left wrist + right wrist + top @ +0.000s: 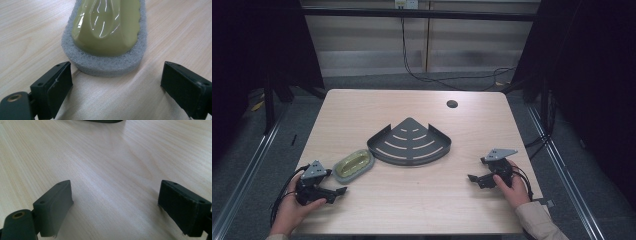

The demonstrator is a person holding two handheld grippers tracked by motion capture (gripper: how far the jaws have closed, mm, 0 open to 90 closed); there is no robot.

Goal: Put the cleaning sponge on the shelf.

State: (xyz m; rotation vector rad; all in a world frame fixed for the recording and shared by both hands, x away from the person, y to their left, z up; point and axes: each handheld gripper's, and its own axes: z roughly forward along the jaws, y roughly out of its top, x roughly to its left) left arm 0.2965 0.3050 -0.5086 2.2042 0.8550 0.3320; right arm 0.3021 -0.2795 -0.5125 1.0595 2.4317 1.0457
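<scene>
We see left gripper (116, 82) jaws wide apart, lower frame in left gripper view. Scrub sponge (107, 32) just beyond fingertips (60, 82), upper centre, untouched, flat on table (30, 37). Right gripper (115, 205) jaws wide, nothing held.

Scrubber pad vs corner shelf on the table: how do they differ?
The scrubber pad is a small oval, grey abrasive base with a glossy yellow-green grip; the corner shelf is a larger dark metal quarter-circle with curved slots and a raised rim. The pad lies close in front of the open left gripper; the shelf sits nearer the table's middle, apart from both grippers. Both rest flat, untouched.
</scene>
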